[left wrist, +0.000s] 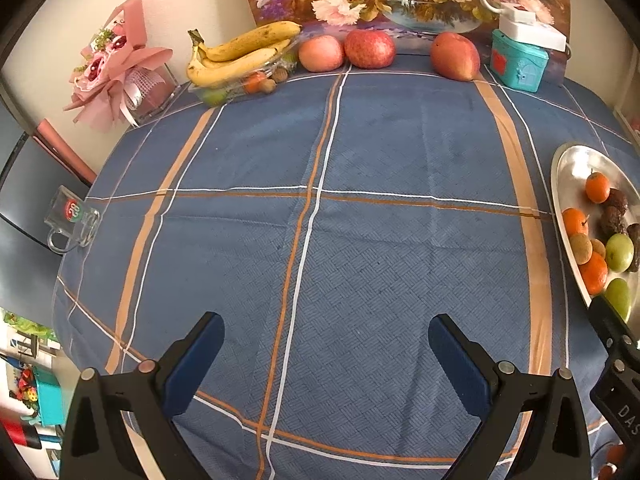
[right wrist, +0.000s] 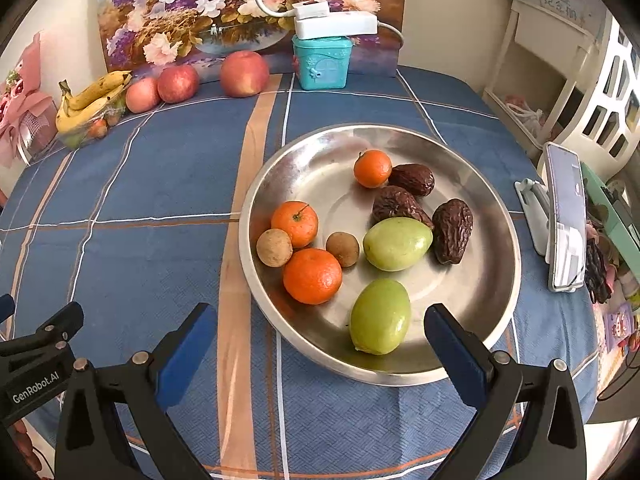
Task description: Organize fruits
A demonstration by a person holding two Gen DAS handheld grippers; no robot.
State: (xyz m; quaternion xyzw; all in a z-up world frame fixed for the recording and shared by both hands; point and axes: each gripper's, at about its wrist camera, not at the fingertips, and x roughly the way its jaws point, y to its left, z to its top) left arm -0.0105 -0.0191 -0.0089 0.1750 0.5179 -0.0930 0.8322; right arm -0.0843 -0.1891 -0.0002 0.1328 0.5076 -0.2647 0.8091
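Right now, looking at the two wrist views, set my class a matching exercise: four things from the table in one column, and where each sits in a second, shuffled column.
Things
1. wrinkled dark brown dates
2. yellow banana bunch
3. white power strip
4. clear glass mug

Places
A. on top of the teal house-shaped box
B. at the left edge of the blue checked tablecloth
C. in the round steel plate
D. on the clear tray near the pink bouquet

Pairs: 1-C, 2-D, 3-A, 4-B
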